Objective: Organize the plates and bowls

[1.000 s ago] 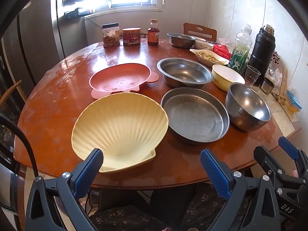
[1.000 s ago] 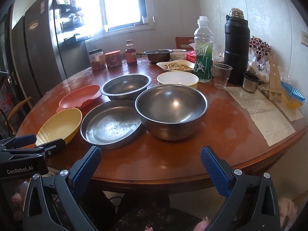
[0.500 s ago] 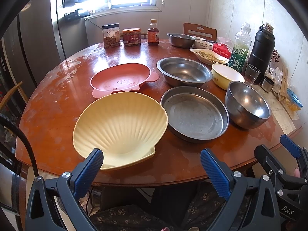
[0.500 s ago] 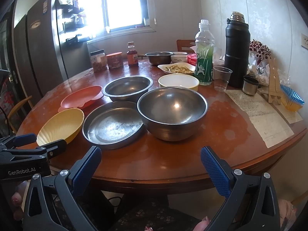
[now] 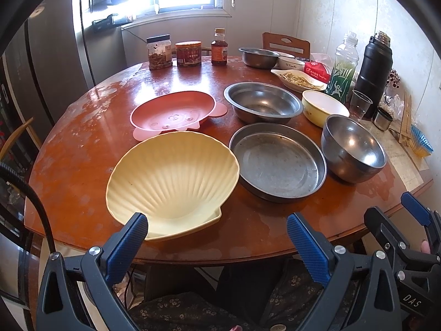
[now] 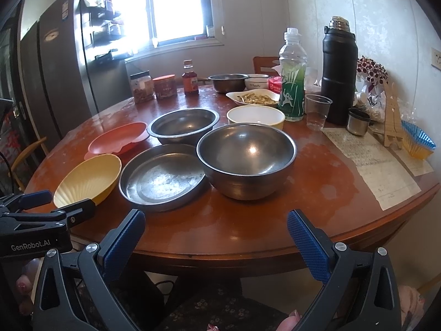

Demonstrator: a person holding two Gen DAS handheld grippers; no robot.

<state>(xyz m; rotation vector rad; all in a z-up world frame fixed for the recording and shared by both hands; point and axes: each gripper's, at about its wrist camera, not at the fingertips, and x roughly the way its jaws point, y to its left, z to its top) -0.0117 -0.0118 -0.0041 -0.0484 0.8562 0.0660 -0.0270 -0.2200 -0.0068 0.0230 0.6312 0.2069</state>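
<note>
Hovering low at the table's near edge, the left gripper [image 5: 216,244] gapes wide and empty; the yellow shell plate [image 5: 172,180] lies just ahead of its left finger, the steel pan [image 5: 278,162] beside it.

From the right wrist, the right gripper [image 6: 216,244] also stands wide, holding nothing, short of the steel bowl [image 6: 246,160] on the round table [image 6: 317,193].

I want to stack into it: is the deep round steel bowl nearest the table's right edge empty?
Empty. The deep round steel bowl shows bare shiny metal down to its bottom in both views.
</note>
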